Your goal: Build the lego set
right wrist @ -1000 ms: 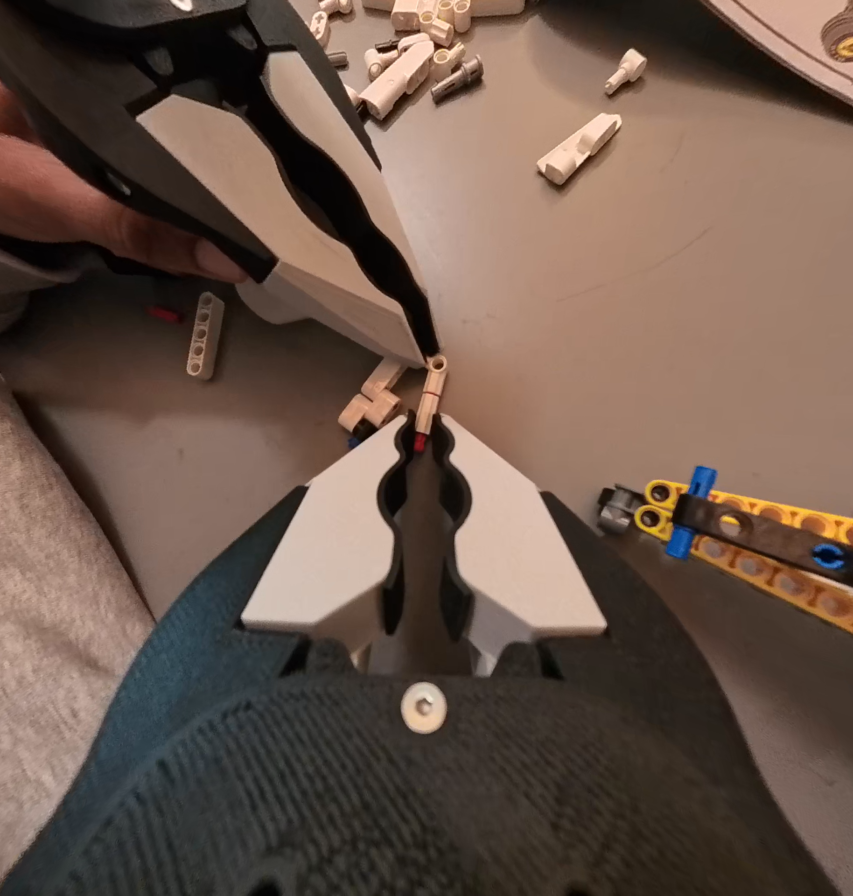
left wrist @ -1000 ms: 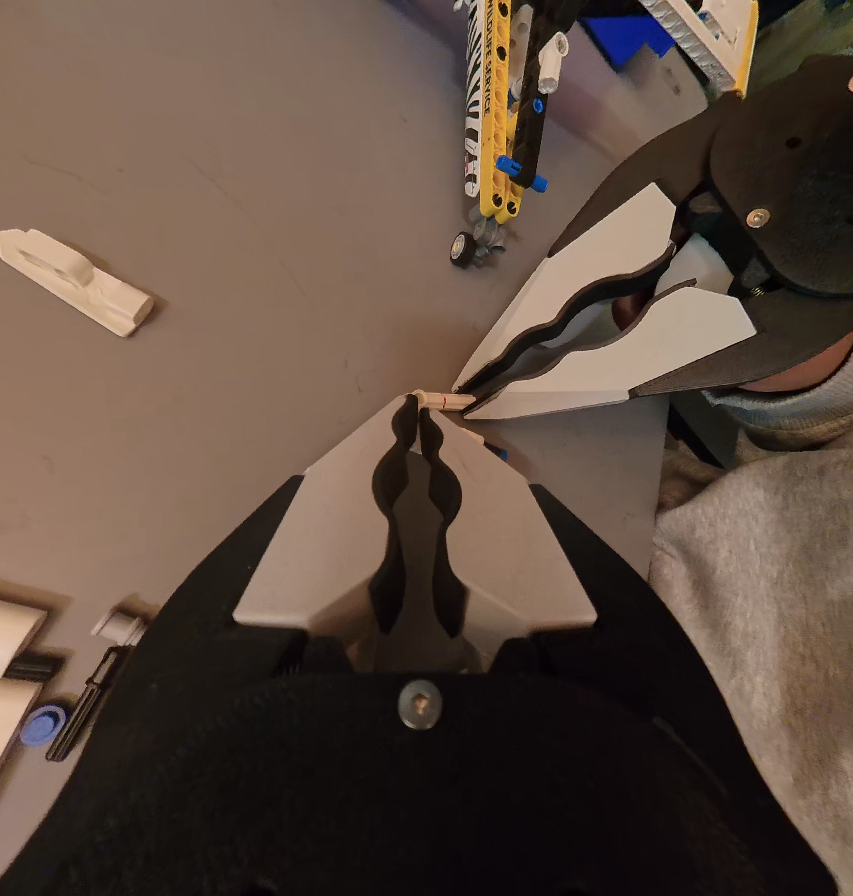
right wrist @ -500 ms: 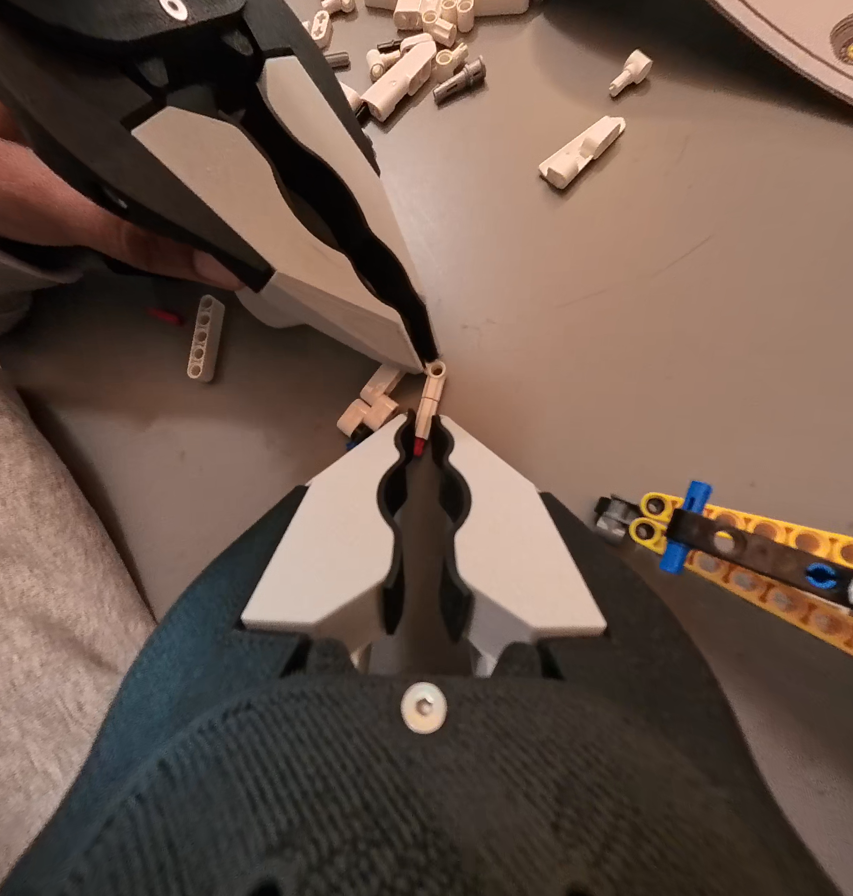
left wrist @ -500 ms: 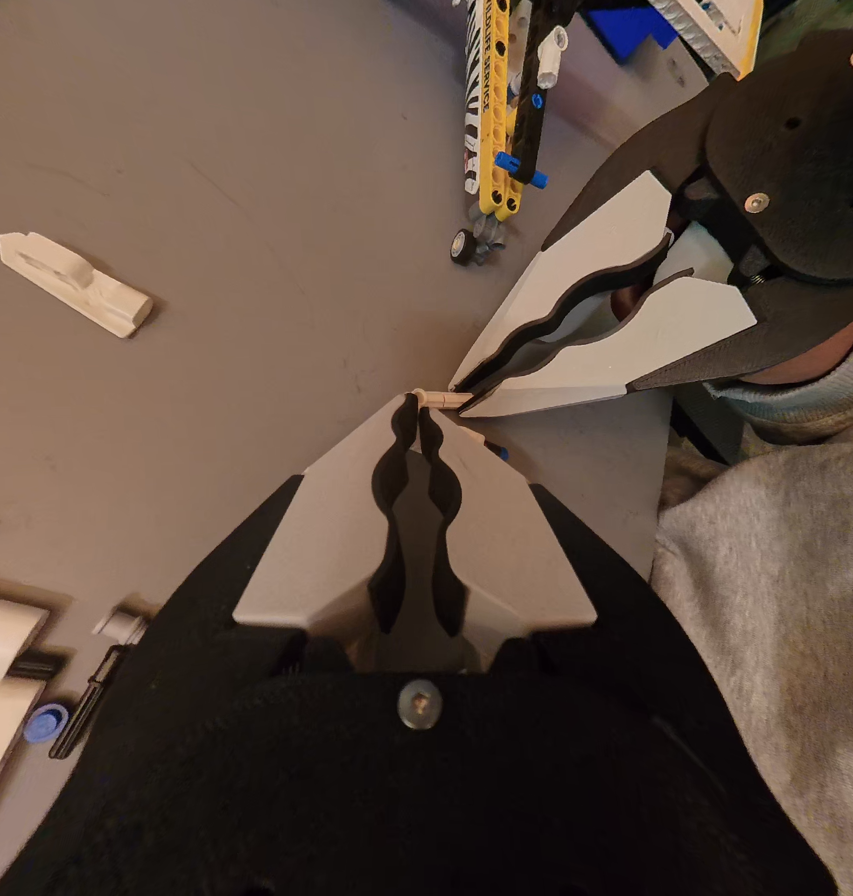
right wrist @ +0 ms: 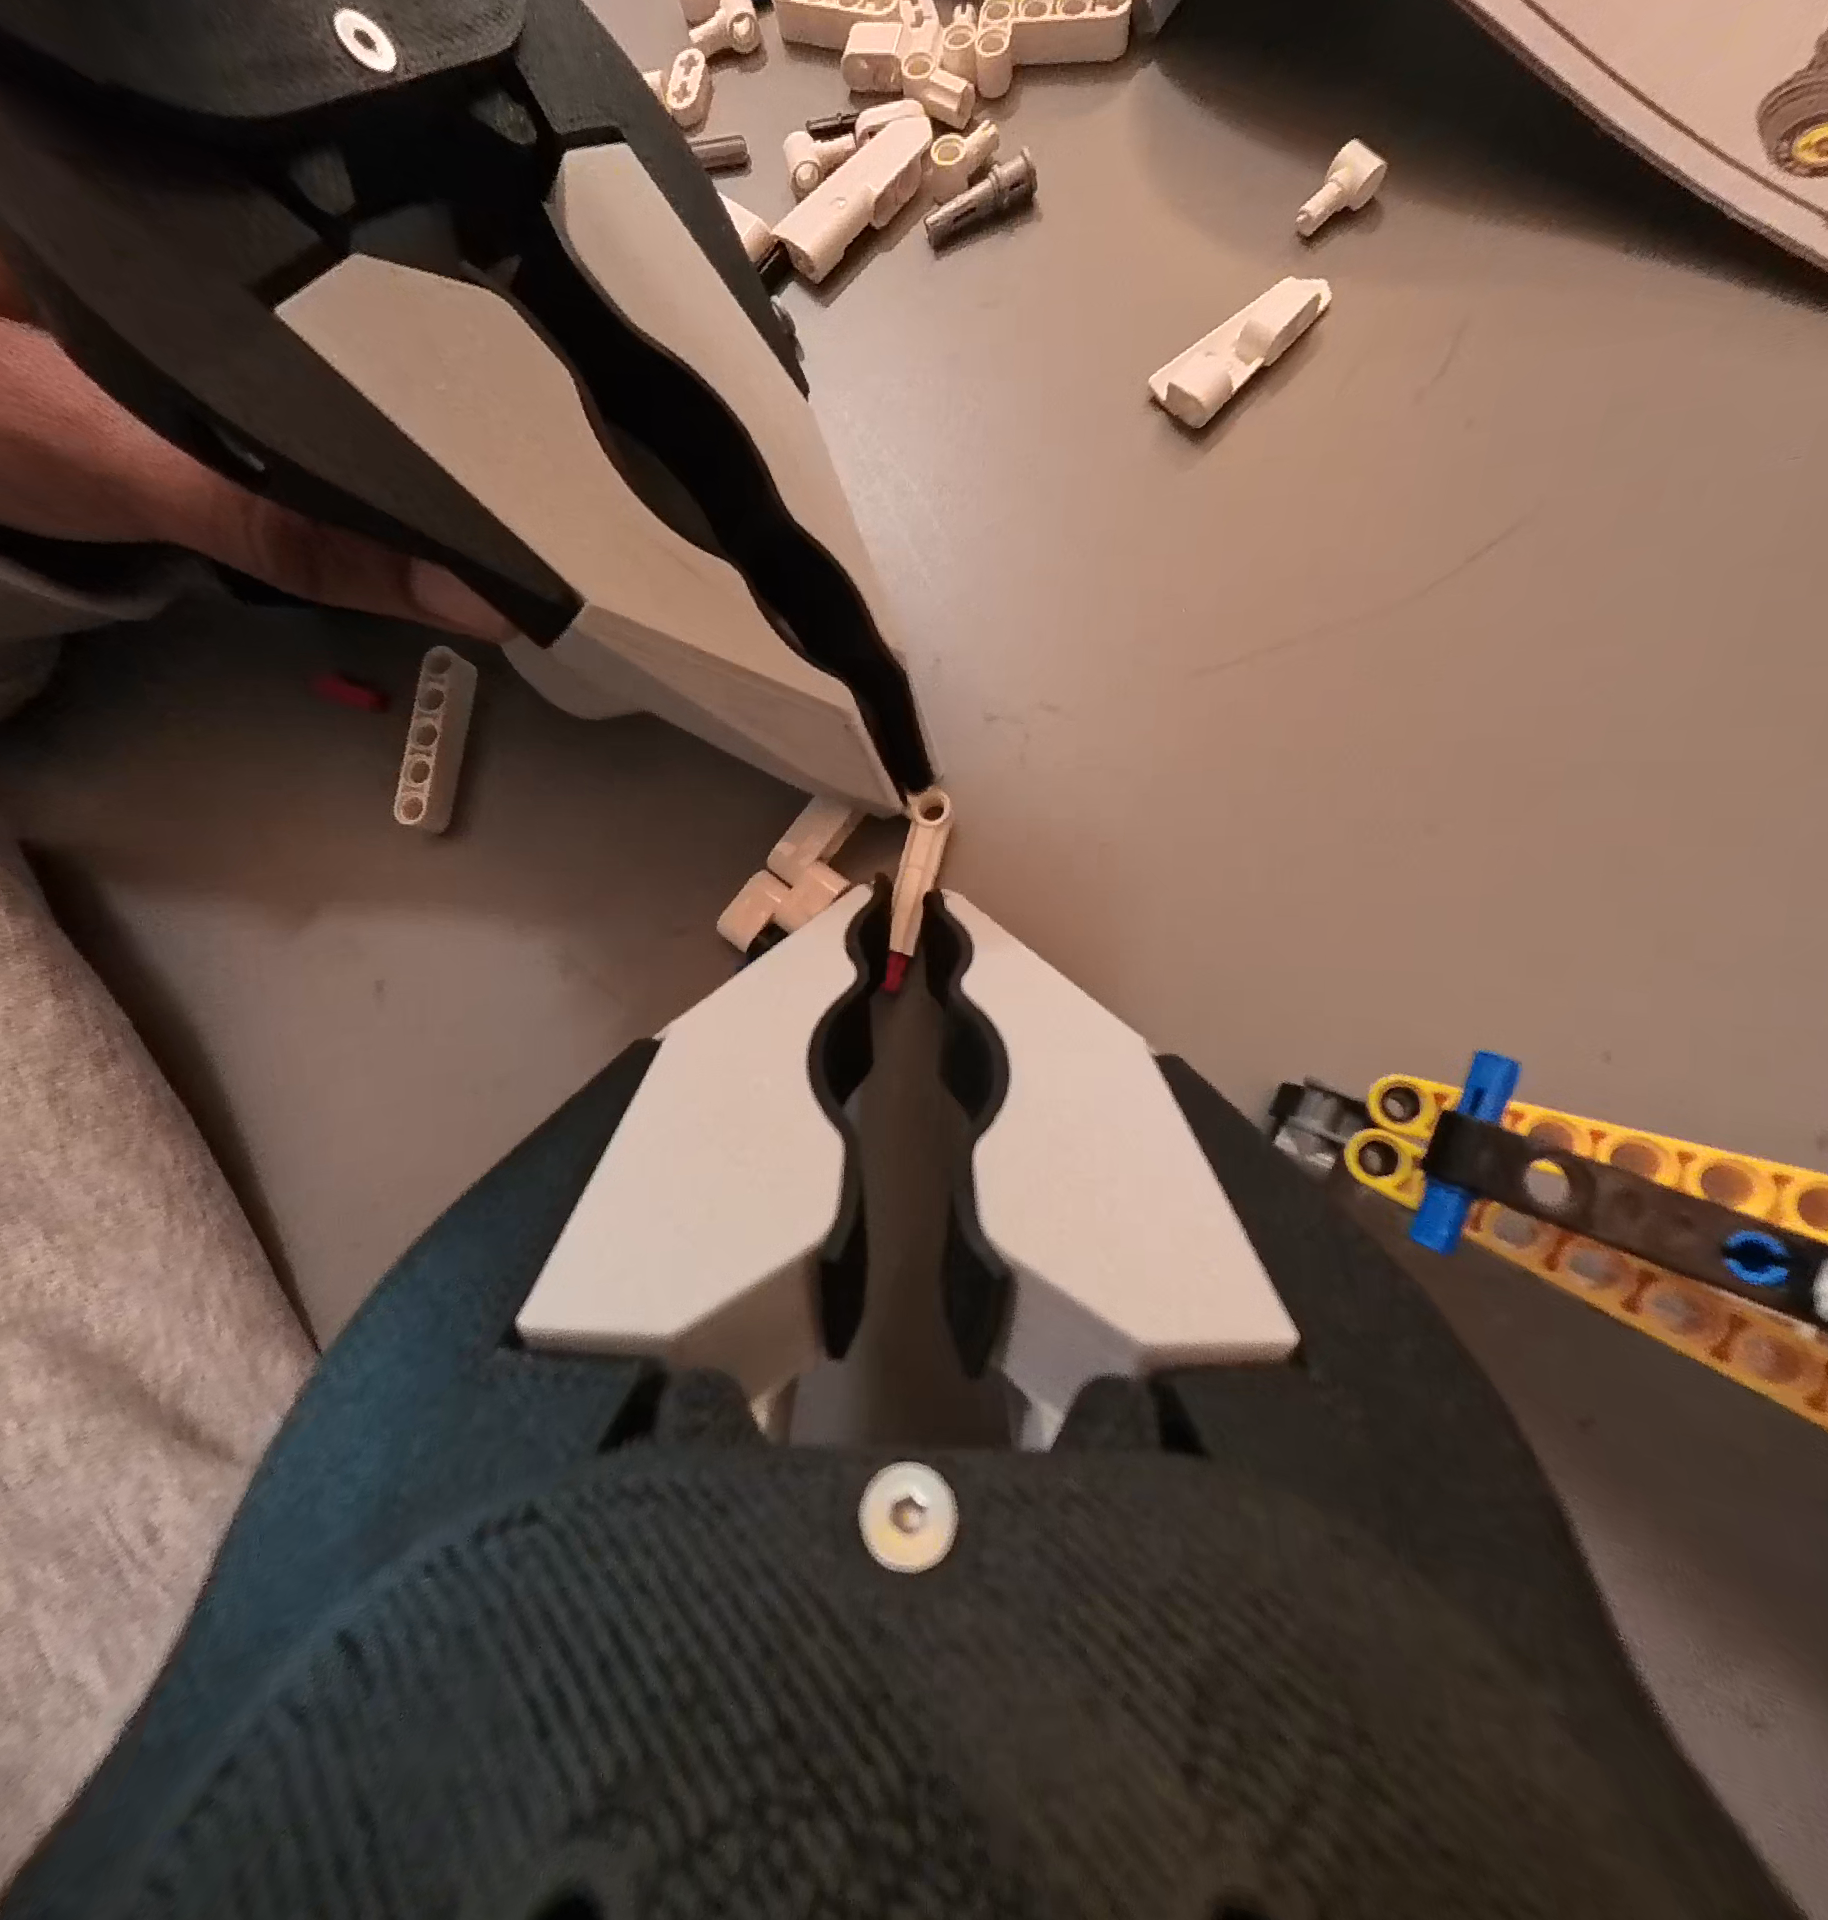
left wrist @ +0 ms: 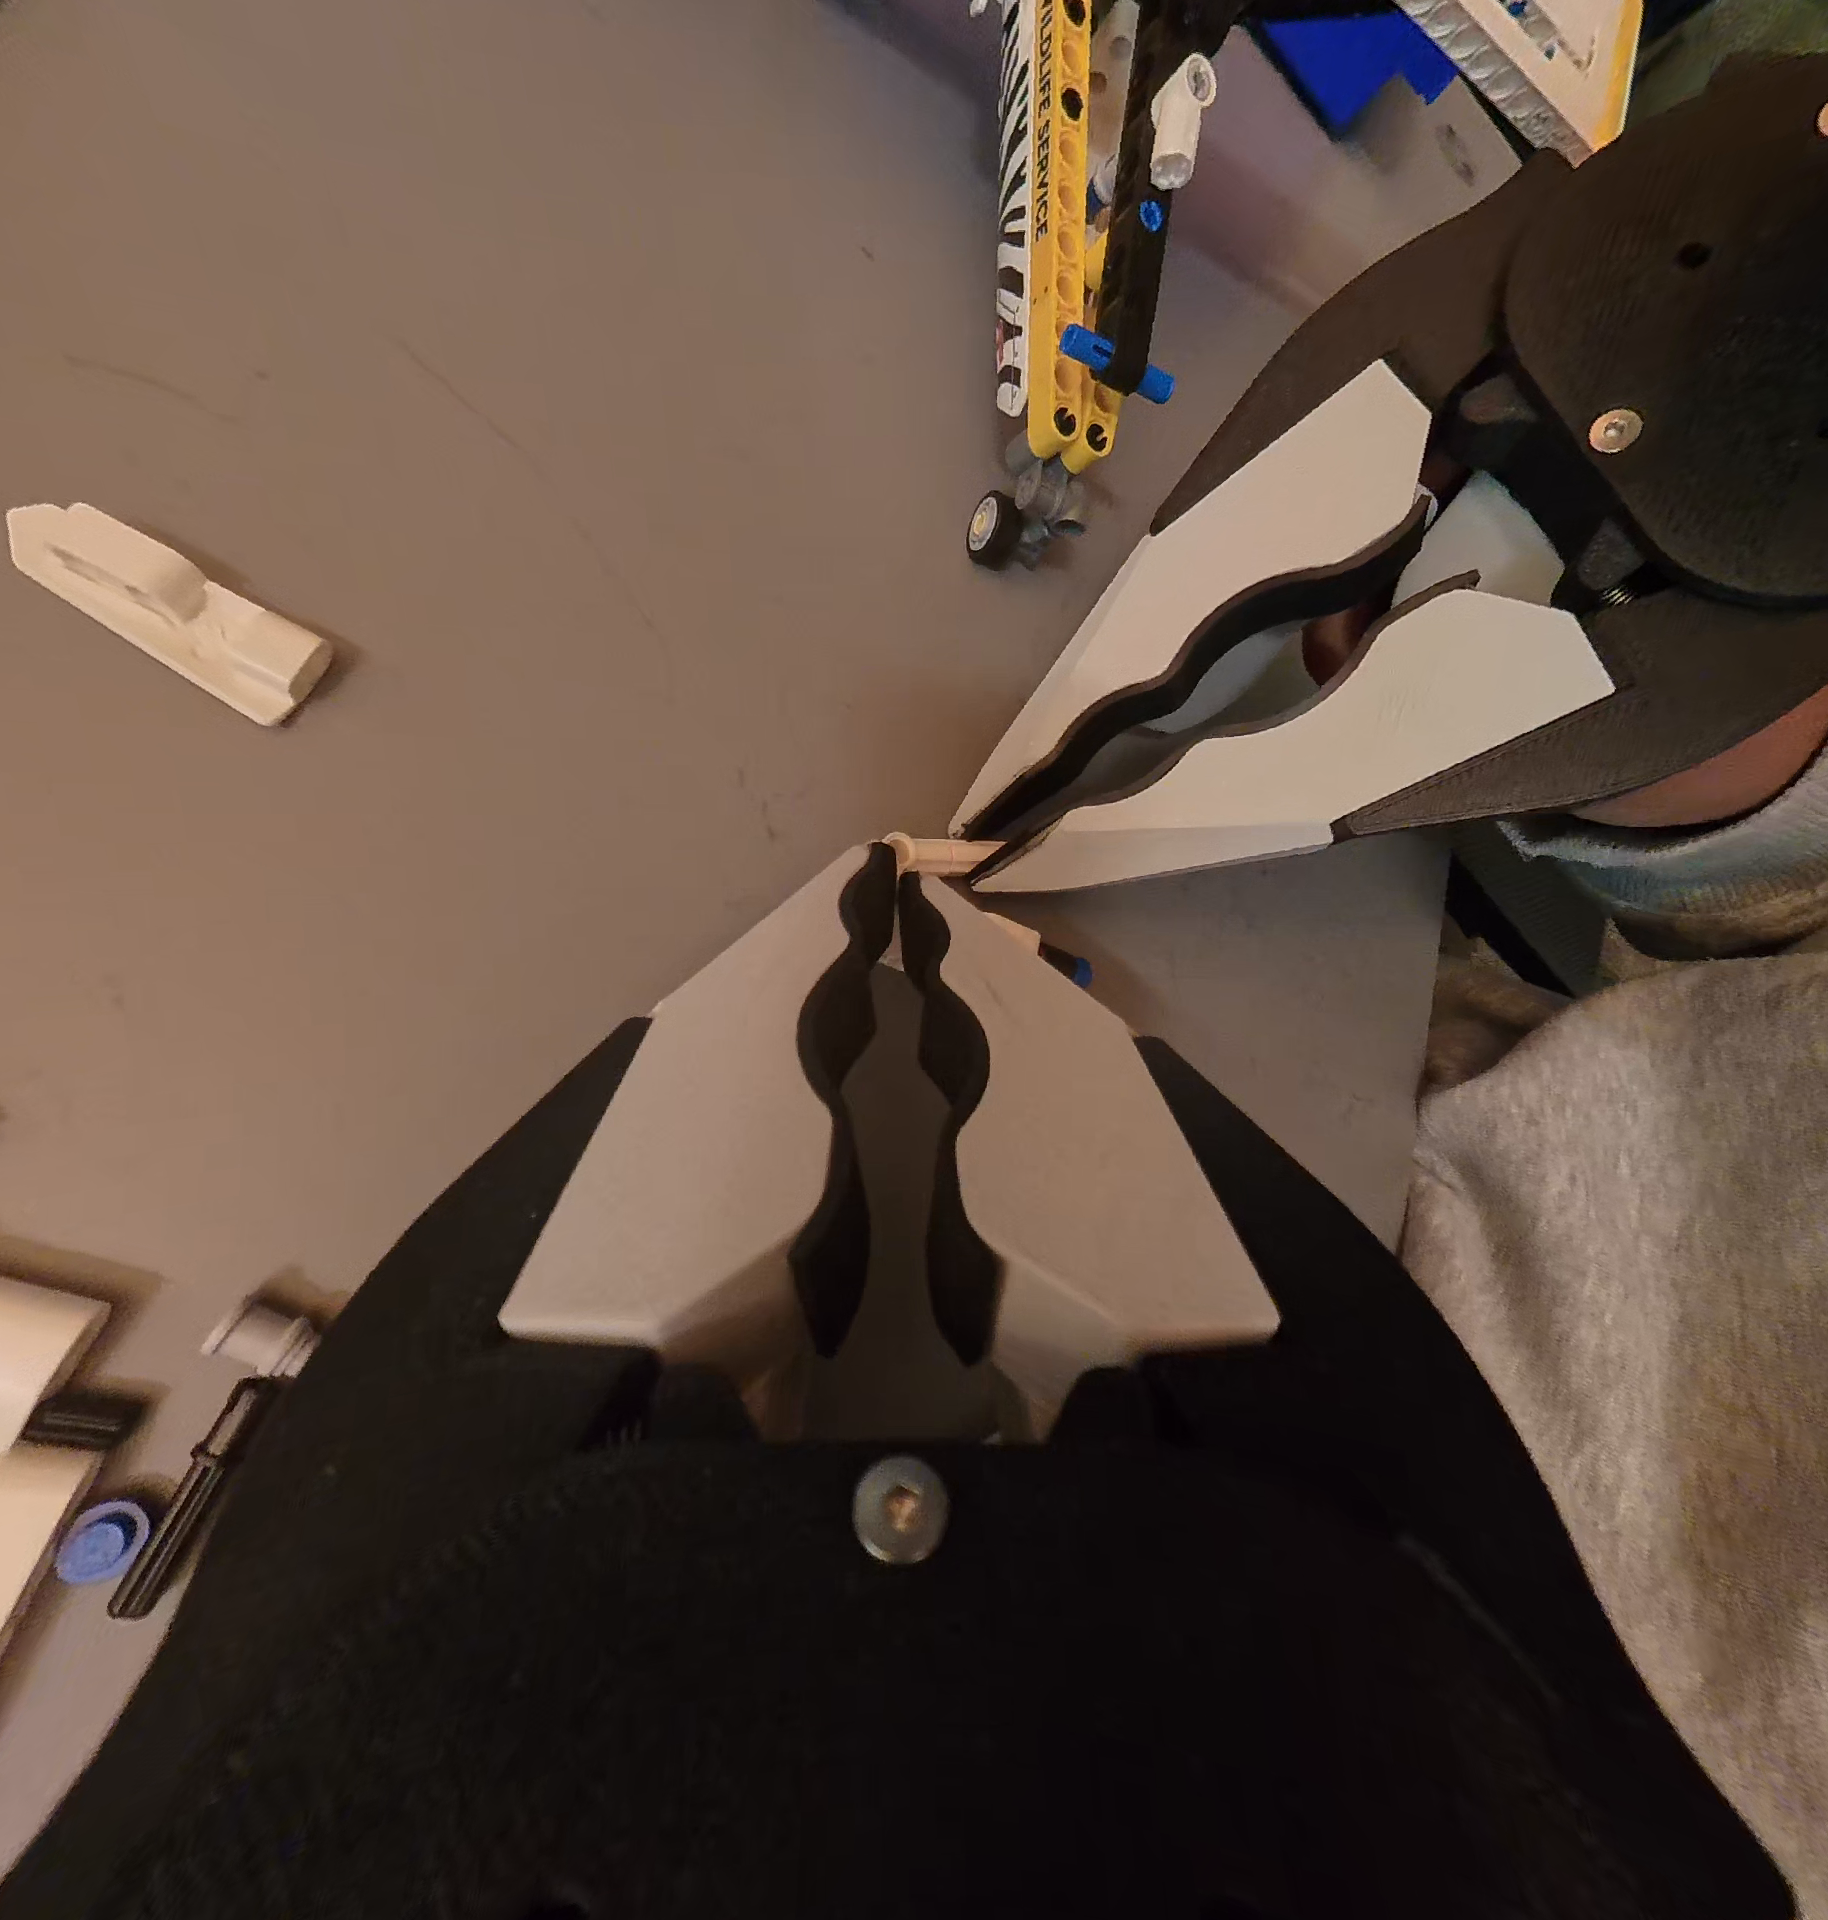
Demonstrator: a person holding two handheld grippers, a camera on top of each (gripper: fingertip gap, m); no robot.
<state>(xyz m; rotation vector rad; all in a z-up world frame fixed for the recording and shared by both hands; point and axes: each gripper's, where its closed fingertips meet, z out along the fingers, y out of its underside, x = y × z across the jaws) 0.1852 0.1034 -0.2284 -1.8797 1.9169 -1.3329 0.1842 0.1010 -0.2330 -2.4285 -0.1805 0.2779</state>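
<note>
A small tan connector [right wrist: 920, 857] with a red bit [right wrist: 895, 975] at its near end is pinched between my right gripper's [right wrist: 905, 906] shut tips. Its ring end [right wrist: 931, 805] points away and touches the tip of my left gripper [right wrist: 915, 779], which comes in from the upper left. In the left wrist view the left gripper [left wrist: 894, 868] is shut, the connector [left wrist: 939, 854] runs sideways across its tip, and the right gripper [left wrist: 977, 854] holds it from the right. I cannot tell whether the left tips pinch the ring. Both hover low over the grey table [left wrist: 474, 416].
A yellow and black beam assembly with blue pins [left wrist: 1071, 260] [right wrist: 1616, 1195] lies close by. A white panel piece [left wrist: 162, 613] [right wrist: 1242, 348], a pile of white parts [right wrist: 889, 156], white connectors [right wrist: 785, 883], a short white beam [right wrist: 434, 738] and a booklet [right wrist: 1720, 125] lie around. A grey sleeve [left wrist: 1668, 1351] covers the near edge. The grippers are tip to tip, or close to it.
Almost nothing. Both grippers stay tip to tip at the tan connector, with only a slight drift of the right gripper.
</note>
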